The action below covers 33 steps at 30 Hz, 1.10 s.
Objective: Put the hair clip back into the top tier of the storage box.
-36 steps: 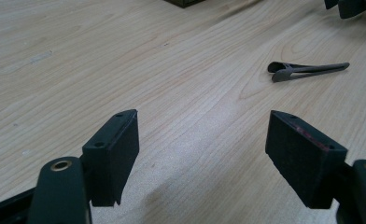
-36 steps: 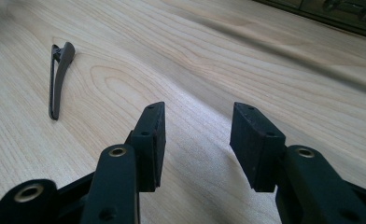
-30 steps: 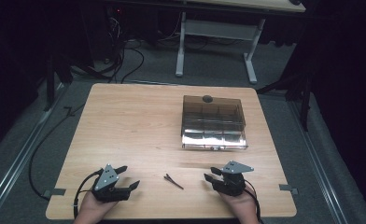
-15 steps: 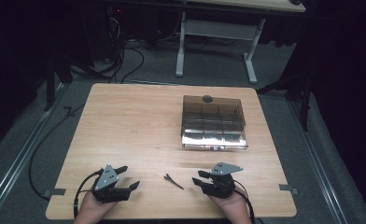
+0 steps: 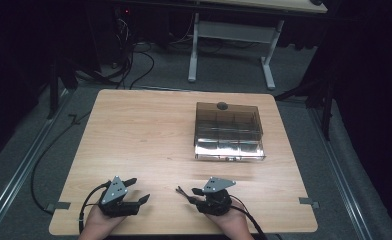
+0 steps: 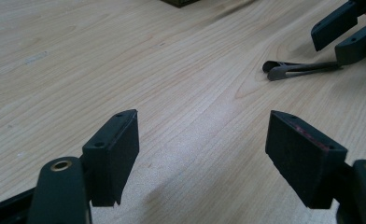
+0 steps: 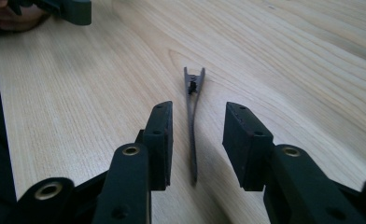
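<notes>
A thin dark hair clip [image 5: 181,192] lies flat on the wooden table [image 5: 144,135] near its front edge. My right gripper [image 5: 195,198] is down at the clip's right end, pointing left. In the right gripper view the clip [image 7: 192,93] runs lengthwise between that gripper's [image 7: 199,111] jaws. The jaws have just been closing, with a gap still on both sides of the clip. My left gripper [image 5: 139,190] rests further left on the table, wide open with nothing between its jaws [image 6: 202,126]. It faces the clip [image 6: 298,69] and the right gripper [image 6: 347,35].
A smoky clear compartment box [image 5: 228,132] with a dark knob [image 5: 222,106] at its back stands on the right half of the table. Bare wood spreads across the left and middle. Table legs and cables sit on the floor behind.
My right gripper has slid left along the front edge until its jaws straddle the clip, and they have narrowed. The left gripper and the clip have stayed put.
</notes>
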### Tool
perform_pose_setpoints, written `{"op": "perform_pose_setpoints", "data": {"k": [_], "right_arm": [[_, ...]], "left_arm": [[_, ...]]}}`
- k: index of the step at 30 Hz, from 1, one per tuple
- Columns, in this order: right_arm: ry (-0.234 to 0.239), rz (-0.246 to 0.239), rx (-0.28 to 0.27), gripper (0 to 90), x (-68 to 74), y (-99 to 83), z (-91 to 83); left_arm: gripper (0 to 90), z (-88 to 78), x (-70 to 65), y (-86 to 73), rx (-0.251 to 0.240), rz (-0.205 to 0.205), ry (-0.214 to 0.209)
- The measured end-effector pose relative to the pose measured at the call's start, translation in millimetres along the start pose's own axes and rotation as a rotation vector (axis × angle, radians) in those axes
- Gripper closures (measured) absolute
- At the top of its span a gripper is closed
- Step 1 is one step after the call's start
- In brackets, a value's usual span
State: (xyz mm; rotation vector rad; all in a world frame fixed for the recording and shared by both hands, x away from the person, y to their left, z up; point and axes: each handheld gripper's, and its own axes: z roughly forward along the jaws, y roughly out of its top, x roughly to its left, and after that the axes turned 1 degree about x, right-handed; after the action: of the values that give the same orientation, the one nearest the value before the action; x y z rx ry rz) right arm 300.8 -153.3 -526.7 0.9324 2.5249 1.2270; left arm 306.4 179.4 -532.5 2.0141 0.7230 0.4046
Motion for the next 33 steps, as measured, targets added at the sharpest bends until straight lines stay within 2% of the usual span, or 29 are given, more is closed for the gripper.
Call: {"op": "perform_pose_setpoints", "data": {"k": [2, 8, 12, 20, 28, 29, 33], "right_arm": [[-0.006, -0.018, 0.011, 66.5, 1.8, 1.8, 3.0], [0.000, -0.022, 0.025, 74.6, 3.8, 3.2, 9.1], [-0.016, -0.039, 0.040, 79.0, 6.8, 2.3, 11.1], [-0.030, -0.030, 0.057, 84.7, 6.5, 2.7, 12.6], [-0.039, -0.035, 0.055, 87.9, 6.5, 2.5, 12.3], [-0.040, -0.037, 0.036, 87.9, 6.1, 2.6, 10.4], [-0.036, -0.030, 0.018, 87.9, 5.3, 3.2, 5.8]], "left_arm": [[26.4, 0.2, -0.1, 0.0, 0.000, 0.000, 0.001], [26.4, 0.4, -0.1, 0.2, 0.003, -0.002, 0.002], [26.4, 0.7, -0.1, 0.3, 0.006, -0.001, 0.004], [26.5, 0.9, -0.1, 0.3, 0.006, -0.003, 0.004], [26.5, 1.2, 0.1, 0.7, 0.013, -0.004, 0.007], [26.5, 1.4, 0.1, 0.7, 0.014, -0.005, 0.008], [26.5, 1.6, 0.3, 0.7, 0.014, -0.008, 0.010]]}}
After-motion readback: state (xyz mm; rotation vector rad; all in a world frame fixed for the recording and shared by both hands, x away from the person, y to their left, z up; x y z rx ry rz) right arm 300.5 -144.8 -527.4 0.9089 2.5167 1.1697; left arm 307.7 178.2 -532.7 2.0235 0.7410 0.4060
